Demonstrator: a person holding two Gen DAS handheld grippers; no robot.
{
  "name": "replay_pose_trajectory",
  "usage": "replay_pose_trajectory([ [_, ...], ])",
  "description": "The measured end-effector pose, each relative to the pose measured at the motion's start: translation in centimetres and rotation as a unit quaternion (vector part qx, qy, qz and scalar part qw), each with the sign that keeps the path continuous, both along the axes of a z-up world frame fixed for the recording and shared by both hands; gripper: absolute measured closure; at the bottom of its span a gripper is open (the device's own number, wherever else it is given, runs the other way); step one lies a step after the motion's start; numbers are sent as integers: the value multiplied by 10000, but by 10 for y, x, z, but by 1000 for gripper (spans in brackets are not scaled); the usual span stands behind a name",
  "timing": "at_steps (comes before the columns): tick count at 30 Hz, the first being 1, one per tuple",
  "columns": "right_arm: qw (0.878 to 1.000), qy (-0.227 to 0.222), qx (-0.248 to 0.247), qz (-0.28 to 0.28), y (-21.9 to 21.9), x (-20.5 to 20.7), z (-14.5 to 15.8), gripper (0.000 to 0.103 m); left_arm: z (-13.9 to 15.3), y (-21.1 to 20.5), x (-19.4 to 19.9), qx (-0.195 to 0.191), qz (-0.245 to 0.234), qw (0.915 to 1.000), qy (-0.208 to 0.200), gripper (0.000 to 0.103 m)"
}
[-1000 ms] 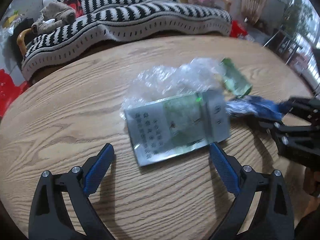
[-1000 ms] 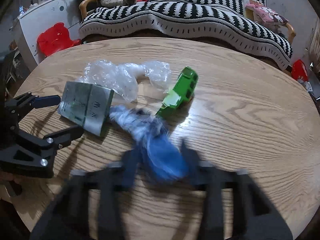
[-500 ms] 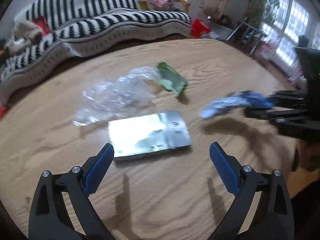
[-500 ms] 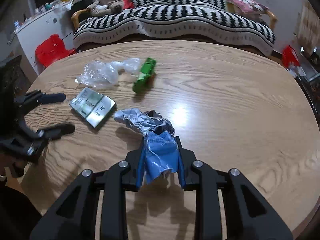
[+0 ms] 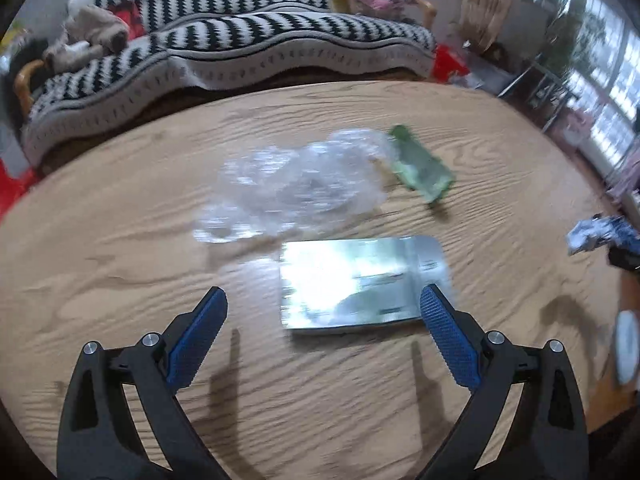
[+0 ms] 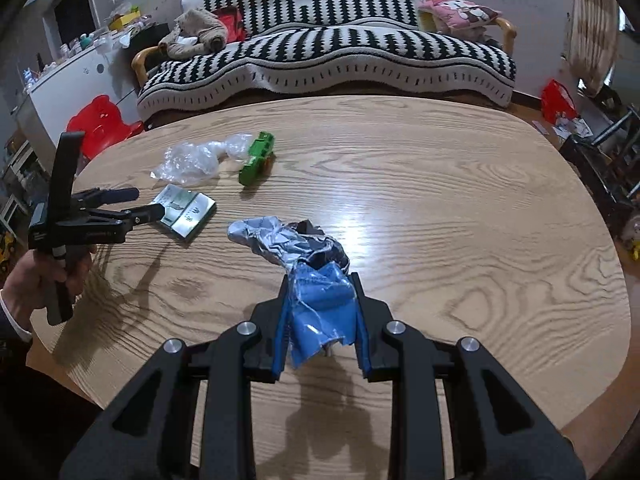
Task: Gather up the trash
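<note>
Wrapper [image 6: 304, 268] (blue, crumpled) juts forward from clamped right tool [image 6: 320, 316].

the desk [image 6: 460, 200] is bare wood across its whole right half, a broad lane for a gripper. litter crowds the left part: a clear plastic bag [image 6: 188, 160], a green wrapper [image 6: 256, 158] touching its end, and a silver pouch [image 6: 185, 210] just in front. the left gripper [image 5: 320, 312] hangs with jaws wide just short of the pouch's near edge, bare wood beneath it. the blue wrapper [image 6: 316, 280] fills the right gripper [image 6: 320, 300].
</note>
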State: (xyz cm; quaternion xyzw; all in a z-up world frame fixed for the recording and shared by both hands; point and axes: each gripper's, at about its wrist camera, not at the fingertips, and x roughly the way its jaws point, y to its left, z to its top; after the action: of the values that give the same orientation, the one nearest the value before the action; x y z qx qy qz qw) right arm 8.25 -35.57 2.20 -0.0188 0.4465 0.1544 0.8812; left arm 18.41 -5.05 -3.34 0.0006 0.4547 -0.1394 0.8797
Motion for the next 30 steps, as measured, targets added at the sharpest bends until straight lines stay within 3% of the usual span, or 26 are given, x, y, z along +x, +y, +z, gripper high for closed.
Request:
replay_pose_trajectory([
  [2,10000,-6,51,-72,-6,-2,4,76,-2,-15,0,-240,-215,9995,21,9],
  [6,9998,-81,98,-169,-17,-12,11,76,-12,-49,-6,-212,-618,9978,113,9],
  [9,9996,-126,121,-226,-27,-21,16,76,-13,-78,-23,-487,-1306,9896,357,9],
  [11,9995,-135,123,-275,-35,-25,17,76,-4,-98,-39,-138,-1816,9831,167,9],
  [13,9992,-139,133,-341,-42,-28,18,76,8,-109,-50,324,-2041,9778,-357,9],
  [15,9990,-118,170,-403,-52,-31,17,76,7,-109,-44,713,-1868,9786,-491,9],
  [18,9990,-90,161,-419,-58,-34,14,76,-9,-100,-17,663,-1498,9864,-105,9],
  [21,9991,-51,127,-395,-61,-36,11,76,-24,-97,-3,732,-1497,9859,145,7],
  [30,9990,79,92,-421,-71,-30,0,76,-27,-119,25,722,-1570,9848,-156,6],
])
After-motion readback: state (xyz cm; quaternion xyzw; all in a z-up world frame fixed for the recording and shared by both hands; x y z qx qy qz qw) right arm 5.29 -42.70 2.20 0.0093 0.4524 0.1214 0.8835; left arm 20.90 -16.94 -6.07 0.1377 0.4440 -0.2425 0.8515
